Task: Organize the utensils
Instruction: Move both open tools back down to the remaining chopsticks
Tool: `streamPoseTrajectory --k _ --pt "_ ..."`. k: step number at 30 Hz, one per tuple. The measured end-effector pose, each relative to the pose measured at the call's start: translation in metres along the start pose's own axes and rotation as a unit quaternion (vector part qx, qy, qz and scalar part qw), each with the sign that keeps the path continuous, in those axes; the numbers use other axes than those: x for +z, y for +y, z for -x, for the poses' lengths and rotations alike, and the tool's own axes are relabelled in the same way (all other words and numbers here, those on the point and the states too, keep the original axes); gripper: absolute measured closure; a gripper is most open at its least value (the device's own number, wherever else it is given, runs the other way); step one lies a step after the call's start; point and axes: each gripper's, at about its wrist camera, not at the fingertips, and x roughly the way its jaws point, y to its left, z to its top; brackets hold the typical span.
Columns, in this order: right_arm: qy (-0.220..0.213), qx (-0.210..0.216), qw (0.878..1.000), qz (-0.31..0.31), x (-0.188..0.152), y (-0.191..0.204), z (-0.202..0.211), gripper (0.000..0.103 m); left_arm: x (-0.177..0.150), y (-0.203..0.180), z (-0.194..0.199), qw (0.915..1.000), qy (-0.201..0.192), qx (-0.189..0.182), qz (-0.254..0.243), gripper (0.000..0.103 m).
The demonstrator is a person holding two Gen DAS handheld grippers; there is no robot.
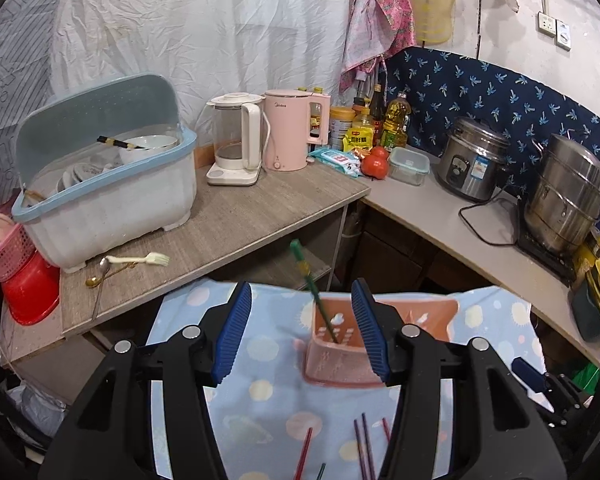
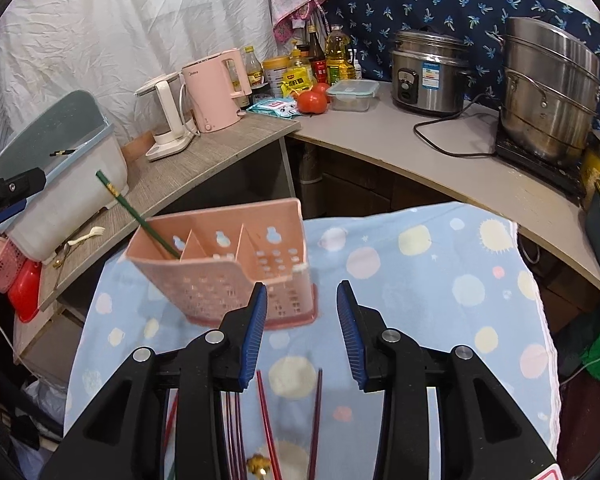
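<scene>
Your left gripper (image 1: pixel 302 328) hangs with jaws spread, nothing between them — same for your right gripper (image 2: pixel 302 330). The pink perforated plastic caddy (image 2: pixel 224 264) stands on the dotted blue cloth (image 2: pixel 420 272); only the right view shows its three compartments, with one green chopstick (image 2: pixel 138 216) leaning in the leftmost. The left view alone shows the bowls in the dish rack (image 1: pixel 104 200) and the spoons and white fork (image 1: pixel 140 259) on the woodgrain tabletop (image 1: pixel 240 216). Slim red and purple chopsticks (image 2: pixel 266 420) lie loose on the cloth — below your jaws.
</scene>
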Motion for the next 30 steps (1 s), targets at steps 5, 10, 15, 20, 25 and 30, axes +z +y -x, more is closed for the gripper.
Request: streamPoseTrajectory --k 5,10,15,20,25,30 --pt "0.013 -0.007 1.000 0.005 -0.040 -0.003 0.019 0.067 -0.042 0.010 0.016 0.9998 0.017 0.000 -0.003 0.053" --pt "0.029 -0.012 1.000 0.001 -0.087 -0.006 0.032 0.067 -0.092 0.015 0.024 0.9989 0.045 0.008 -0.011 0.053" --pt "0.051 -0.018 0.998 -0.015 -0.130 -0.014 0.038 0.067 -0.143 0.025 0.025 0.9964 0.084 0.007 -0.007 0.053" --pt "0.064 -0.041 0.997 -0.005 -0.171 -0.014 0.042 0.067 -0.192 0.035 0.024 0.9923 0.122 0.017 -0.007 0.053" --pt "0.079 -0.054 0.995 0.002 -0.203 -0.012 0.039 0.069 -0.231 0.045 0.025 0.9891 0.146 0.017 -0.002 0.054" --pt "0.094 -0.051 0.994 -0.007 -0.221 -0.010 0.029 0.076 -0.264 0.051 0.021 0.9840 0.177 0.023 0.000 0.054"
